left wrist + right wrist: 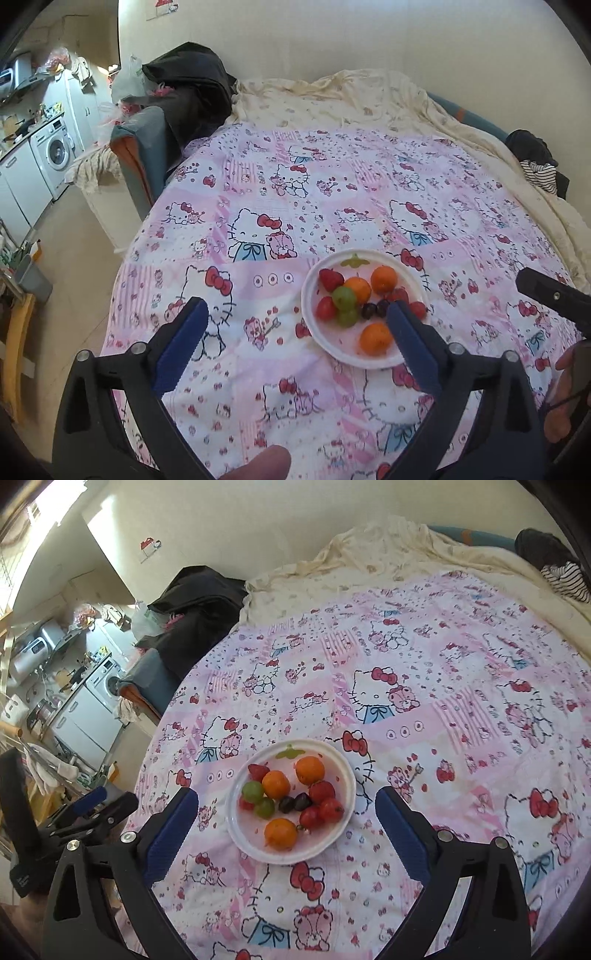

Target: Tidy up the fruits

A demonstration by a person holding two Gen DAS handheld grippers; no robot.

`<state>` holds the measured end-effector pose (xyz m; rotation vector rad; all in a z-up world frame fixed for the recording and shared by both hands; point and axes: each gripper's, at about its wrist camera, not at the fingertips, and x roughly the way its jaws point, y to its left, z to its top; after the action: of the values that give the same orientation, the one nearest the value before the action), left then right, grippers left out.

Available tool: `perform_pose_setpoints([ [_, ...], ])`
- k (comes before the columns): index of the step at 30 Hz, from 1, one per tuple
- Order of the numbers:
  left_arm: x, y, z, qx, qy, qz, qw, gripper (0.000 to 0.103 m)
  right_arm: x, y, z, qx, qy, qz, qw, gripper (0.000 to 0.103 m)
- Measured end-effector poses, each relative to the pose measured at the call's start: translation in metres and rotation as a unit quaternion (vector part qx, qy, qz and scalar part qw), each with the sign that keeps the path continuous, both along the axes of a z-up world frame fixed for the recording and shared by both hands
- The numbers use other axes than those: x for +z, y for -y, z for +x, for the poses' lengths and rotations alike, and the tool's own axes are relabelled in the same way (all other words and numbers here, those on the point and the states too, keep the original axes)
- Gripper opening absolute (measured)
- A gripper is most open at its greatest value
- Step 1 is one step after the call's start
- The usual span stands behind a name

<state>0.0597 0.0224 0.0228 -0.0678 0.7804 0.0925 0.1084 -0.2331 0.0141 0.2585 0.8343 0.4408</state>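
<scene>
Standing at the far left of the room, a white washing machine sits under a kitchen counter, and a dark bag slumps against the wall at the bed's head. Next comes the left gripper, its 2 blue-padded jaws spread wide with nothing between the pads, hovering above the pink cartoon-cat bedspread; its right finger crosses in front of the plate's near right edge without touching the fruit. The white plate lies flat on the bedspread, holding all the fruit: 3 small oranges, 2 green grapes, a strawberry at the back left, 2 dark cherries in the middle and several red cherry tomatoes toward the right. The right gripper is likewise spread wide and empty, its fingers flanking the plate from above, clear of the rim. Farther right, a cream blanket bunches along the wall, with striped clothing at the far corner.
</scene>
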Motion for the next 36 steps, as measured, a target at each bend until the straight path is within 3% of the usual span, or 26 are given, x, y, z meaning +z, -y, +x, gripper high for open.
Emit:
perform_pose_setpoints([
  [13,-0.003,0.008,-0.054,0.008,0.035,0.014,0.9992,0.102,-0.008,0.001,-0.057,-0.042,0.043,-0.051,0.997,0.099],
  [22,-0.01,0.004,-0.051,0.022,0.033,0.012,0.9991,0.102,-0.015,-0.026,-0.063,-0.025,0.082,-0.099,0.991,0.099],
  [36,-0.012,0.005,-0.052,0.011,0.031,0.002,0.9994,0.102,-0.018,-0.029,-0.063,-0.016,0.084,-0.113,0.99,0.099],
])
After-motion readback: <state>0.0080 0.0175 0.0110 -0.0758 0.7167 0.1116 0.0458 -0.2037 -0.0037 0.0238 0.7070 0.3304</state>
